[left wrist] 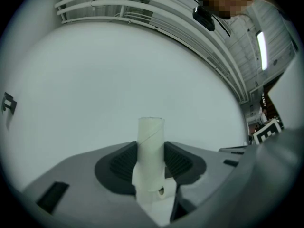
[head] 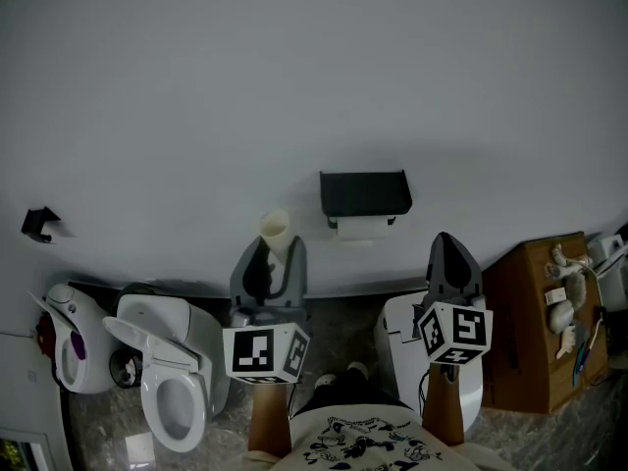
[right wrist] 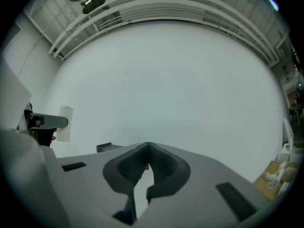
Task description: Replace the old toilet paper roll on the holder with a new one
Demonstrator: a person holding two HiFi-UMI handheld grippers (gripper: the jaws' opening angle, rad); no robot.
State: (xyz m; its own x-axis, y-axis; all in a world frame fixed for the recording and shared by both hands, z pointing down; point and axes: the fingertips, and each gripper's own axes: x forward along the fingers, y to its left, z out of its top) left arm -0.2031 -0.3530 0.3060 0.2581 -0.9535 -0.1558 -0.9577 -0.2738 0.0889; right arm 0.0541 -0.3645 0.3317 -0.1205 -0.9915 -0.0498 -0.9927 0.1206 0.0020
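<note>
Left gripper (left wrist: 151, 159) pinching upright cardboard tube (left wrist: 151, 141), held left of black holder (head: 365, 193) on far wall. White roll (head: 362, 228) sits in holder. Right gripper (right wrist: 148, 147) pressed together, empty. Risk: thin tube buckles or slips from pinch, drops toward open toilet (head: 175, 391) near left.

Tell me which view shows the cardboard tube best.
The left gripper view: the cardboard tube stands upright, centred and large, clamped in the left claw. The head view shows only its top end poking above that claw. The right gripper view catches it small at the far left edge.
</note>
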